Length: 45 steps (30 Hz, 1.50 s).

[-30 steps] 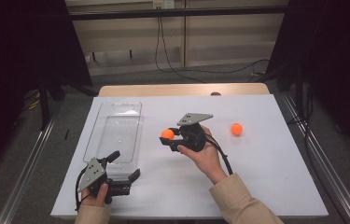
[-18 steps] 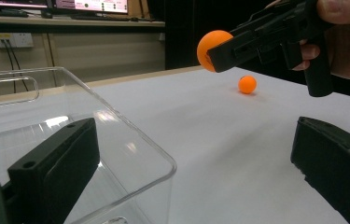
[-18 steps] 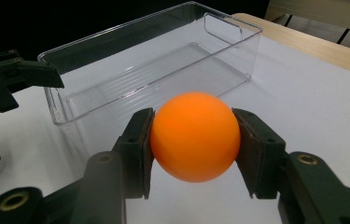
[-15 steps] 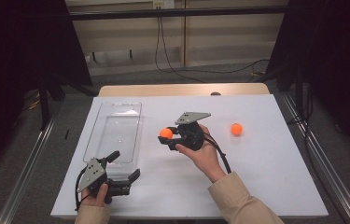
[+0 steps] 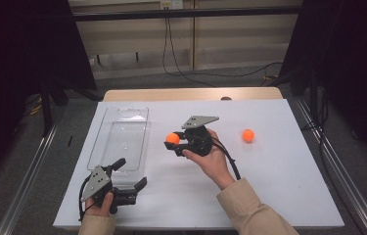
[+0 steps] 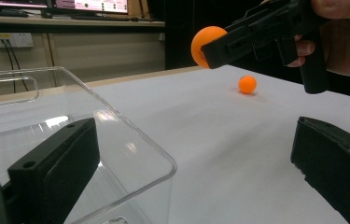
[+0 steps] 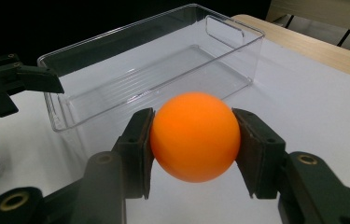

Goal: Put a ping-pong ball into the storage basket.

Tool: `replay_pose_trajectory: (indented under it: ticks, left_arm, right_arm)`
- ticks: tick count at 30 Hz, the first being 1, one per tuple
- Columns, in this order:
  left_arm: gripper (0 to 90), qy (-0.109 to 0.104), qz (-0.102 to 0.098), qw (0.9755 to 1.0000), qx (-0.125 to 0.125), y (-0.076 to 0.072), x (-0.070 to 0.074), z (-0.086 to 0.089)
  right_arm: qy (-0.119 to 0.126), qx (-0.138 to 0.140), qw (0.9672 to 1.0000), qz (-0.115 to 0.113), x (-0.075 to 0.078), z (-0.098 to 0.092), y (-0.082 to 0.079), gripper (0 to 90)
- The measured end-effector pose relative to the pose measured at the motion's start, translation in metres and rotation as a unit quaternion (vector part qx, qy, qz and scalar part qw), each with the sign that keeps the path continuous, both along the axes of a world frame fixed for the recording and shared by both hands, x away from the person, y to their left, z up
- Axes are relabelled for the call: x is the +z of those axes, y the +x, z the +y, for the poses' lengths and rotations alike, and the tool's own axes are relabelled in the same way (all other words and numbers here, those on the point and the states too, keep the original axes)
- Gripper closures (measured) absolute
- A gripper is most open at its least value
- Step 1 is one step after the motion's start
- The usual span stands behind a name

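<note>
Right now my right gripper [image 5: 175,142] clamps an orange ball [image 7: 195,136] between both pads, holding it off the table, short of the clear plastic bin [image 5: 119,139], whose long side shows beyond the ball in the right gripper view. My left gripper [image 5: 131,175] rests near the table's front edge, just beside the bin's near end, its jaws spread wide with nothing between them; in the left gripper view one jaw sits in front of the bin's corner.

As I judge it, the work is putting the balls into the bin, and it is at an early stage. The bin looks empty: I see no ball through its ribbed floor or walls. One ball is picked up but not yet over the rim, so the carry and the release are left. A second orange ball [image 5: 248,135] lies on the table well apart on my right, untouched, and needs its own pick and drop afterwards.

My table [image 5: 288,181] is covered with a plain white sheet, with a strip of bare light wood showing at the far edge. Beyond it the floor is grey, black cables trail across it, and a pale panelled wall runs behind. Dark curtains hang at both sides, and metal rails flank the table.
</note>
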State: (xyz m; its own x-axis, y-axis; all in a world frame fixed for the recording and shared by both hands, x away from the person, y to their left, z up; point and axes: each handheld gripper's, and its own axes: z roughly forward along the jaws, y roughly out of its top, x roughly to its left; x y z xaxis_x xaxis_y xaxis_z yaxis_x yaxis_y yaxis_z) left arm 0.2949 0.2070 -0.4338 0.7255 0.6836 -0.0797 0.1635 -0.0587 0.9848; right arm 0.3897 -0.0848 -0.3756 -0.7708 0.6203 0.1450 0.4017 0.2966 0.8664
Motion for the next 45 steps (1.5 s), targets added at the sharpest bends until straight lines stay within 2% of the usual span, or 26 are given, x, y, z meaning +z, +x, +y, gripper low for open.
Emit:
replay_pose_trajectory:
  ticks: [45]
  left_arm:
    - [1.0,0.002,-0.001,1.0,0.0,0.0,0.0,0.0]
  right_arm:
    - [0.002,-0.007,1.0,-0.005,0.002,0.01,0.009,51.1]
